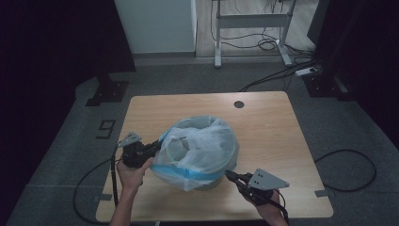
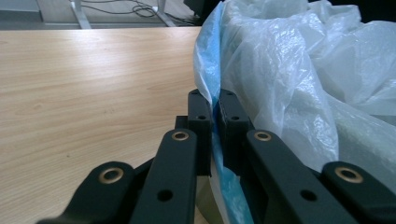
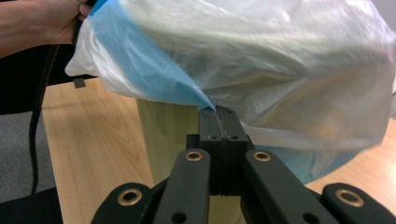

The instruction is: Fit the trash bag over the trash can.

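A thin translucent plastic bag (image 1: 200,146) with a blue band along its rim is draped over a pale bin (image 3: 166,126) near the middle of the wooden table (image 1: 268,127). At the bag's left side my left gripper (image 1: 153,147) is shut on the blue rim (image 2: 215,100), which runs between its jaws. My right gripper (image 1: 231,176) is shut on the bag's rim at the front right, where the blue band (image 3: 154,74) comes to a point at its jaw tips (image 3: 218,112). The bag's skirt hangs partway down the bin's wall.
The table has a round cable hole (image 1: 239,104) at the back. Cables (image 1: 348,165) lie on the grey floor at the right, and a white desk frame (image 1: 251,21) stands behind. The person's left hand (image 3: 42,18) shows beyond the bag in the right gripper view.
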